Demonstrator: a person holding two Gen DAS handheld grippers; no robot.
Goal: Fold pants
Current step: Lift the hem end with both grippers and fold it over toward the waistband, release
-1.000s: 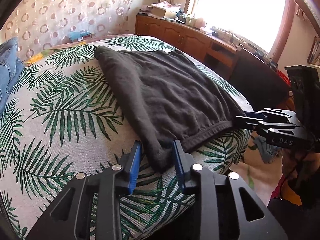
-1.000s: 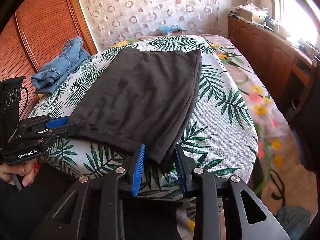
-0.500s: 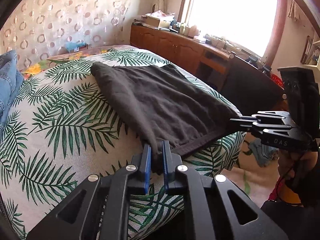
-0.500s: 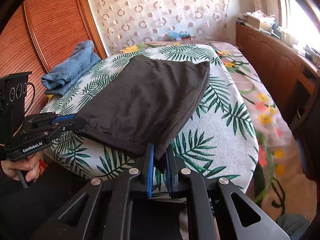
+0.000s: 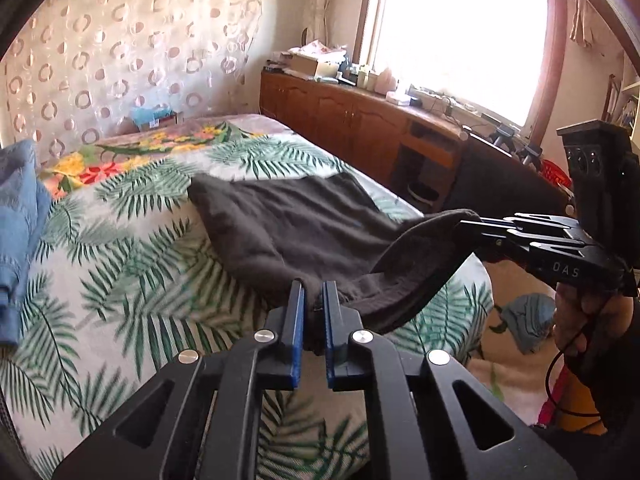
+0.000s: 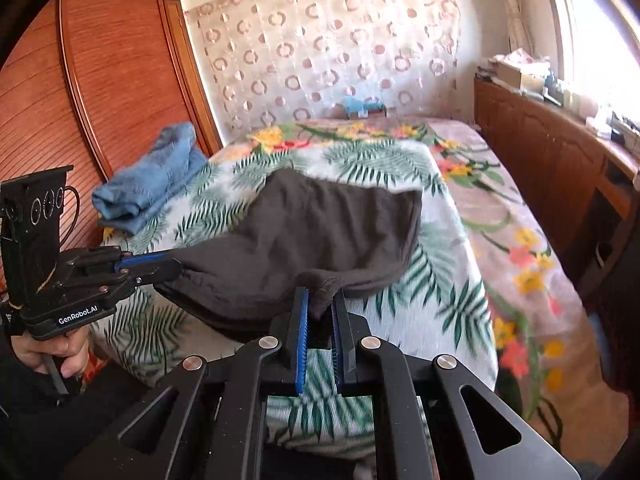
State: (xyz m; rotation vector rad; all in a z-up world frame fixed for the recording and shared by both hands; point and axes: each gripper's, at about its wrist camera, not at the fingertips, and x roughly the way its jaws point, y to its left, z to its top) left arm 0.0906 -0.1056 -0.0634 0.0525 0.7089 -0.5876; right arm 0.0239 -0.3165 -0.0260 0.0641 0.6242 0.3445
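Each claw, left (image 5: 311,293) and right (image 6: 320,300), pinches a corner of the soft, dark knit pants (image 6: 320,232), lifted off the palm-print bedspread (image 6: 448,280).

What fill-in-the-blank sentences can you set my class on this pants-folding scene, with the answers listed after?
1. Both tongs, left and right, are shut on the dark ____.
2. The bedspread under the garment is printed with green palm ____.
3. The folded blue jeans lie on the bed beside the wooden ____.
4. The near edge of the garment is ____ off the bed, while its far end rests there.

Answers: pants; leaves; wardrobe; lifted
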